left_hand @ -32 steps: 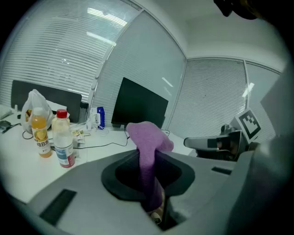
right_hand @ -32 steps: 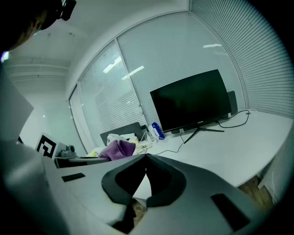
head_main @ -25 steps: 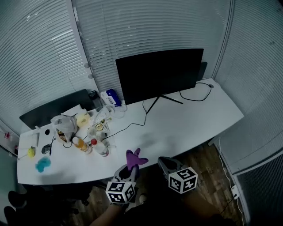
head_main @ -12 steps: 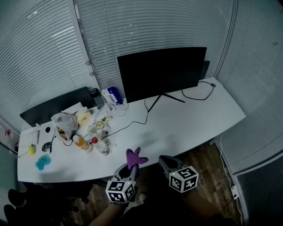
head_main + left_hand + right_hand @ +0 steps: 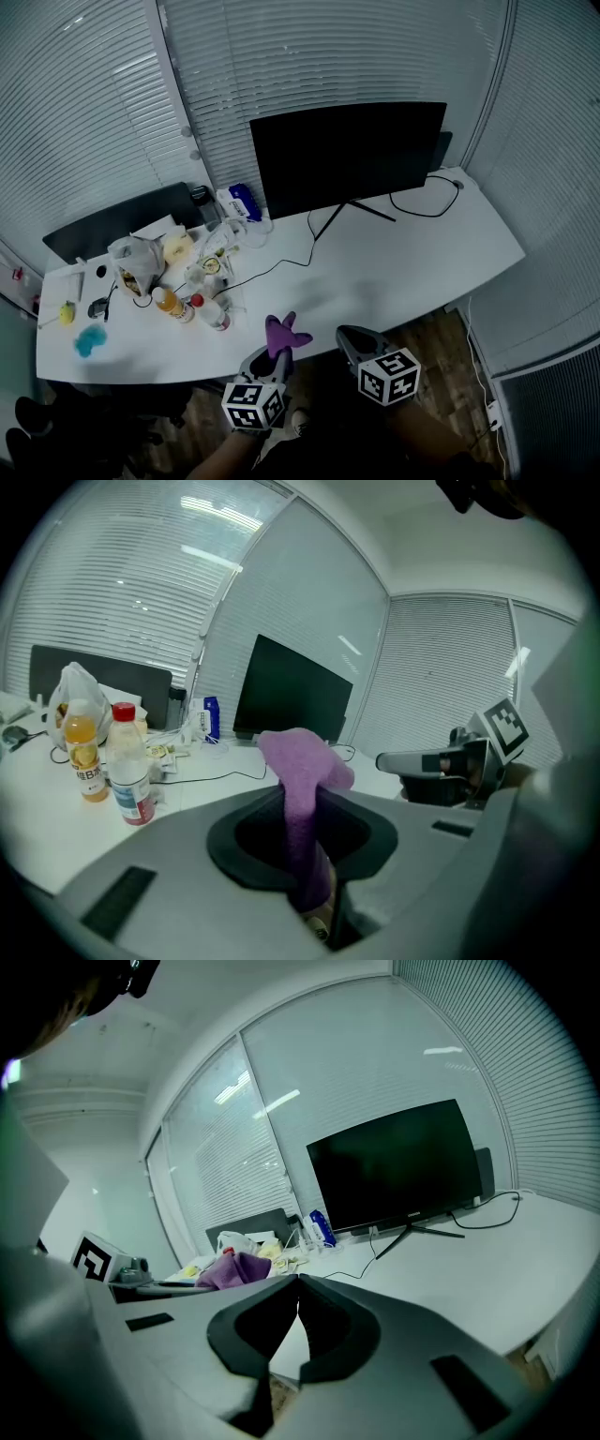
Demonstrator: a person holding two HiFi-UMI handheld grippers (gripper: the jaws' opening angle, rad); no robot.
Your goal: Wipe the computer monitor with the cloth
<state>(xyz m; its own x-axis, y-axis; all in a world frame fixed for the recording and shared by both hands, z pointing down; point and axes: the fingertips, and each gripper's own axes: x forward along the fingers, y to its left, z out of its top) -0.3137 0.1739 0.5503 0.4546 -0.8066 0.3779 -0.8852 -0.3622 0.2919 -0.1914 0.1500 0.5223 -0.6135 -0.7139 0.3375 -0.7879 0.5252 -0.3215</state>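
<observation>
Presently the purple cloth (image 5: 284,335) is clamped in the left gripper (image 5: 305,850), while the right gripper (image 5: 298,1309) is closed on nothing. The monitor (image 5: 349,155) is set well apart, across the desk (image 5: 412,262); a forward reach is judged needed before wiping.

On the desk (image 5: 422,272), monitor (image 5: 349,156) at back, bottles (image 5: 187,307) left of it (cloth (image 5: 280,335) in left tool (image 5: 270,362), off the front edge)
</observation>
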